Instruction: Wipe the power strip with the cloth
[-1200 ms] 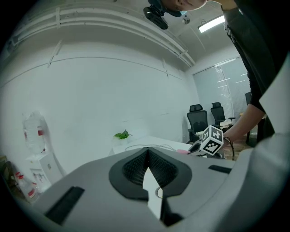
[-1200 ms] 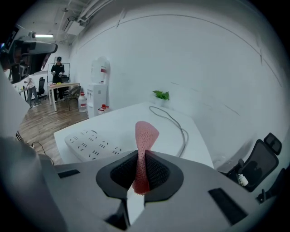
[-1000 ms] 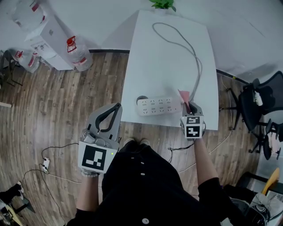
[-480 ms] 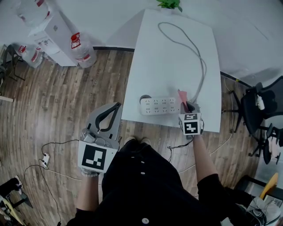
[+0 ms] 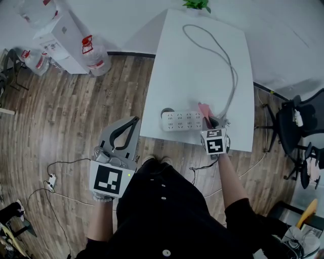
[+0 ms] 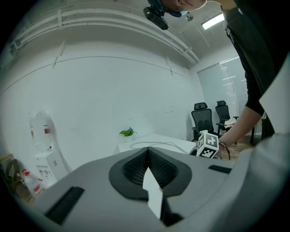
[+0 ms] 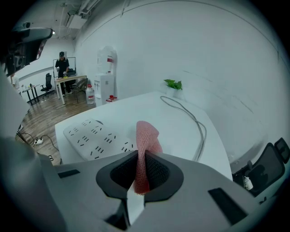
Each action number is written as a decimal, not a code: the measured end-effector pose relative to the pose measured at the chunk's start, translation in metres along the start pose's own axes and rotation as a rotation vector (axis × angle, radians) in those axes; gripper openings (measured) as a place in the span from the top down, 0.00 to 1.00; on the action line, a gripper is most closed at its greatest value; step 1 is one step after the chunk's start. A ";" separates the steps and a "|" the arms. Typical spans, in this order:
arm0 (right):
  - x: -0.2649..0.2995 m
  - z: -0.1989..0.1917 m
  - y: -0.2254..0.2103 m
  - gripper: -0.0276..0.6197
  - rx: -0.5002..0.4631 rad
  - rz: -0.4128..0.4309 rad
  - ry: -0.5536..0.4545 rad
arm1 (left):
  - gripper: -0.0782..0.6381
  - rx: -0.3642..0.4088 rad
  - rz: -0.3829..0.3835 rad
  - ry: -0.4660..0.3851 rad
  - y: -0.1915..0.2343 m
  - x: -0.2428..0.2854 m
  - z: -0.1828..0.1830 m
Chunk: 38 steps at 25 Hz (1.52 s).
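A white power strip lies near the front edge of the white table, and its grey cord loops toward the far end. My right gripper is shut on a pink mesh cloth that sticks up between its jaws, just at the strip's right end. The left gripper hangs over the wooden floor to the left of the table with its jaws closed and nothing held. In the left gripper view the jaws meet, with the table beyond.
A small green plant stands at the table's far end. Water bottles and a white dispenser stand on the floor at left. Black office chairs are at right. Cables lie on the floor.
The right gripper with the cloth has shifted slightly left and forward, closer to the strip's right end. The left gripper has stayed put.
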State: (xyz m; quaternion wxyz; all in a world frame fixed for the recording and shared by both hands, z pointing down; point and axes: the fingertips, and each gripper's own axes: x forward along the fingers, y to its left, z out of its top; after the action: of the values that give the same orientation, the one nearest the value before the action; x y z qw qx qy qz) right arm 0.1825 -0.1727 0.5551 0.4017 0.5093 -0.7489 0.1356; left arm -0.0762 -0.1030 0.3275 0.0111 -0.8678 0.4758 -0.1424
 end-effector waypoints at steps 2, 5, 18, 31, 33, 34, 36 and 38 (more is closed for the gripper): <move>0.001 0.001 0.005 0.87 -0.005 0.008 -0.001 | 0.88 -0.004 0.000 -0.002 0.000 0.000 -0.001; 0.002 0.003 0.014 0.87 -0.004 0.019 -0.005 | 0.88 -0.006 0.002 -0.001 0.001 -0.002 -0.002; 0.010 0.019 0.053 0.87 -0.038 0.086 -0.030 | 0.88 -0.008 0.025 0.004 0.008 -0.011 -0.006; 0.014 0.043 0.098 0.87 -0.125 0.165 -0.060 | 0.88 -0.015 0.042 0.011 0.013 -0.016 -0.009; 0.014 0.045 0.104 0.87 -0.132 0.177 -0.063 | 0.88 -0.016 0.046 0.012 0.013 -0.018 -0.010; 0.014 0.046 0.107 0.87 -0.135 0.183 -0.064 | 0.88 -0.016 0.047 0.014 0.014 -0.018 -0.010; 0.015 0.049 0.113 0.87 -0.143 0.196 -0.068 | 0.88 -0.015 0.050 0.016 0.014 -0.018 -0.011; 0.016 0.052 0.119 0.87 -0.150 0.209 -0.071 | 0.88 -0.015 0.053 0.015 0.014 -0.019 -0.011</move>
State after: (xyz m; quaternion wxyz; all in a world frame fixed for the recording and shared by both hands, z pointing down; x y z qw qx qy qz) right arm 0.0523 -0.1619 0.5584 0.3956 0.4016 -0.8196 0.1021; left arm -0.1003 -0.0940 0.3319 0.0047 -0.8539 0.4998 -0.1452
